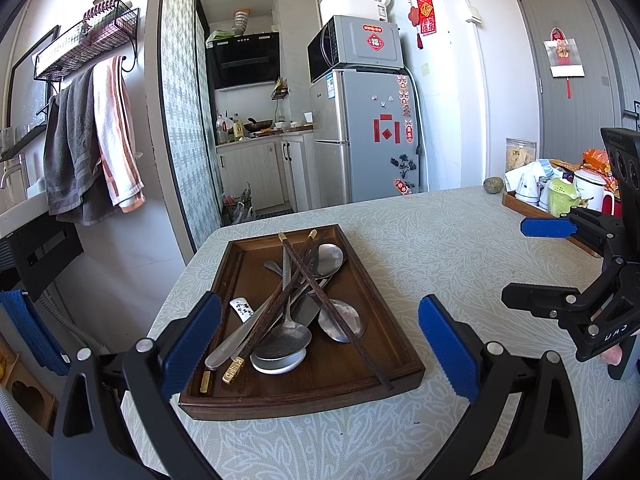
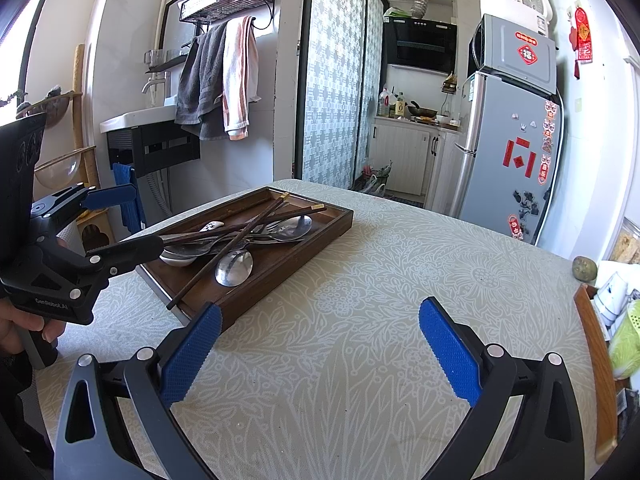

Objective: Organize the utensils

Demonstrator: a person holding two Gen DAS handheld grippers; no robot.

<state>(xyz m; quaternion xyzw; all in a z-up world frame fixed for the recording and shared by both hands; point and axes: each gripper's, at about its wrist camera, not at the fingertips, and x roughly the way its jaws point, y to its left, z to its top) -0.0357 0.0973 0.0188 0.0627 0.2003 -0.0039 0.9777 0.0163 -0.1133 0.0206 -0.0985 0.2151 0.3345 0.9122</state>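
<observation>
One wooden tray (image 1: pixel 400 356) is sitting on the tabletop (image 1: pixel 440 248), holding three metal spoons (image 1: pixel 342 322), four dark chopsticks (image 1: pixel 320 292), one white ceramic spoon (image 1: pixel 242 308) and one small white dish (image 1: pixel 280 364). A second tray (image 2: pixel 596 360) is lying at the far right.

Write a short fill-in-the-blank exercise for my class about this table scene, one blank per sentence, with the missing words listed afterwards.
1. The spoons and chopsticks lie piled in a wooden ____.
2. Both the left gripper and the right gripper have their jaws ____.
3. The microwave stands on top of the ____.
4. Neither gripper holds any ____.

Missing words: tray; open; fridge; utensil
</observation>
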